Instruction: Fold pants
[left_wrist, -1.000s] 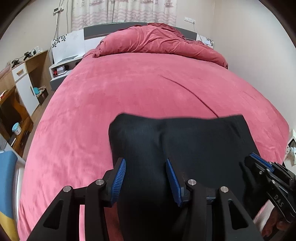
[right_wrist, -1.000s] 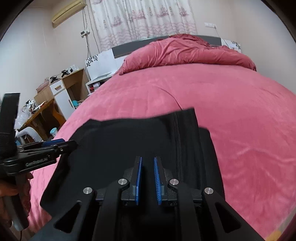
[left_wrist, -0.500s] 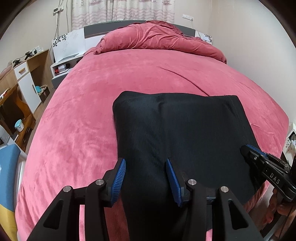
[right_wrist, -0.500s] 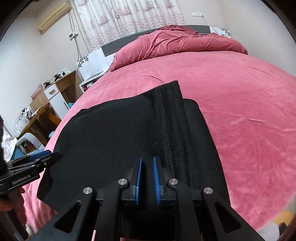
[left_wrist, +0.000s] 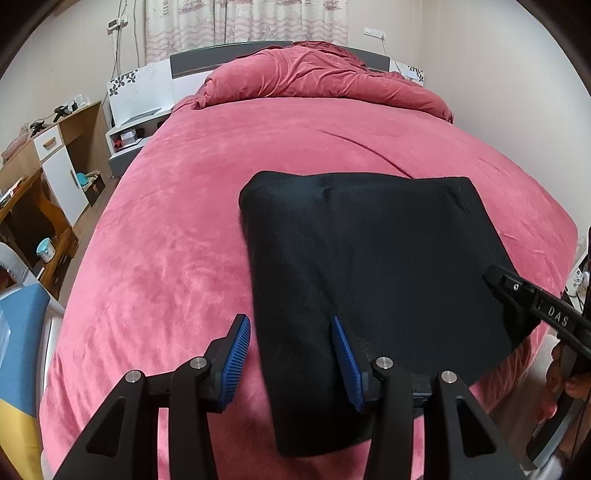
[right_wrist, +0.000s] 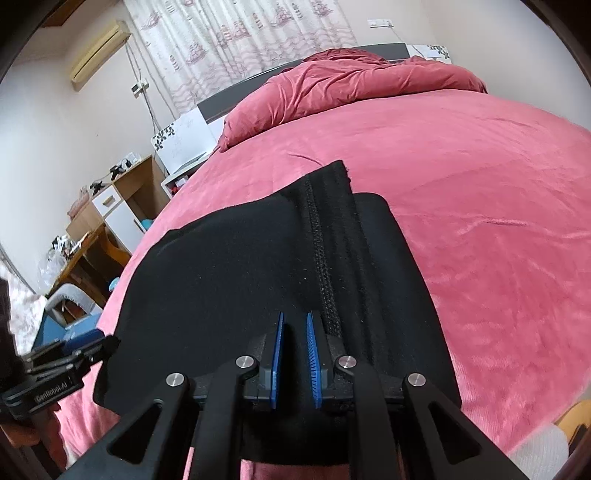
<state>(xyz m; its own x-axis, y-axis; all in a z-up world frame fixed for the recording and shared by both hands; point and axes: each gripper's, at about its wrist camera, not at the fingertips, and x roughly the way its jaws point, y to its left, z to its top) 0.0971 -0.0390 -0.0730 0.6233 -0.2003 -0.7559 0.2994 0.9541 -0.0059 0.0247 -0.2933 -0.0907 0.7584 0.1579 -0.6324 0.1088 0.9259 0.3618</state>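
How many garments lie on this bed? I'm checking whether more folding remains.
1: the black folded fabric pants lie on the red plush bedspread near its foot edge. The heaped red duvet by the headboard could hide others.

Pink bedspread (left_wrist: 177, 229), bunched duvet (left_wrist: 317, 81) at headboard, patterned curtains (right_wrist: 236, 44), wooden cabinet (left_wrist: 62, 147)

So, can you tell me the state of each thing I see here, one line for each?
Black pants: folded into a flat block, lying on the bed near its foot edge.
Left gripper: open, jaws astride the pants' left edge.
Right gripper: nearly shut; grip on the fabric cannot be told.
Red bed cover: spread smooth.
Red duvet: bunched at the headboard.
Curtains: drawn closed.
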